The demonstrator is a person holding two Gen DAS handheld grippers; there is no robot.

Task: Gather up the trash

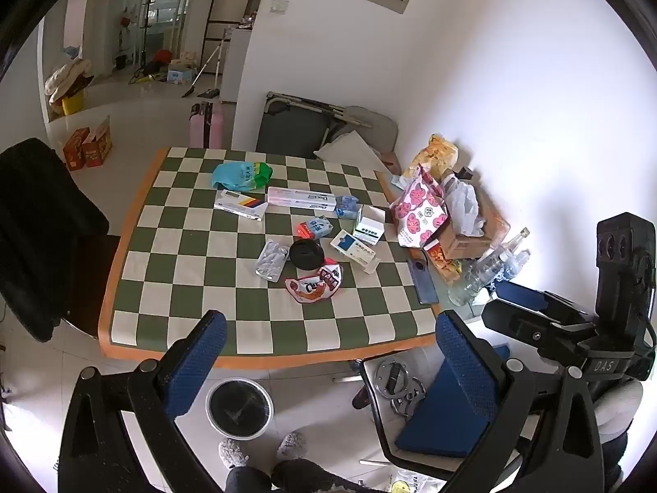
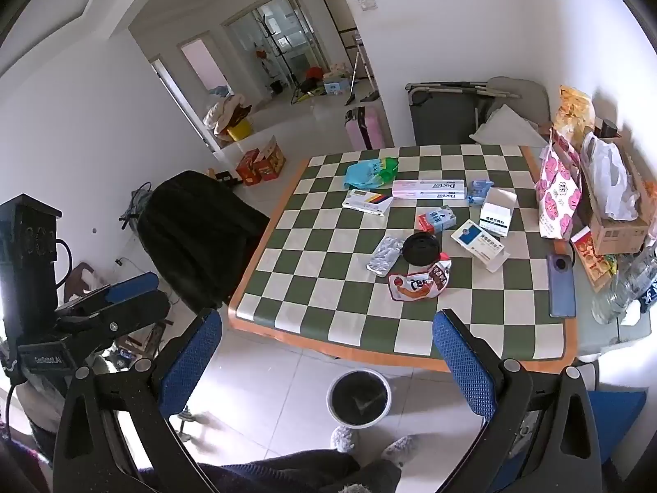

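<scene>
Left gripper (image 1: 328, 369) and right gripper (image 2: 328, 365) both wide apart, empty, above table (image 1: 172, 353)

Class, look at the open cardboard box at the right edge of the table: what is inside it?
A crumpled white plastic bag sticks out of the top of the cardboard box. Whatever lies beneath the bag is hidden by the bag and the box walls.

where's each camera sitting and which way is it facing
Left wrist: on the left gripper, angled down at the checkered table; shows its open blue fingers, the right gripper and slippered feet.
Right wrist: on the right gripper, angled down at the table's near left corner; shows its open fingers and the left gripper.
Shared: black lid, red wrapper, bin.
</scene>
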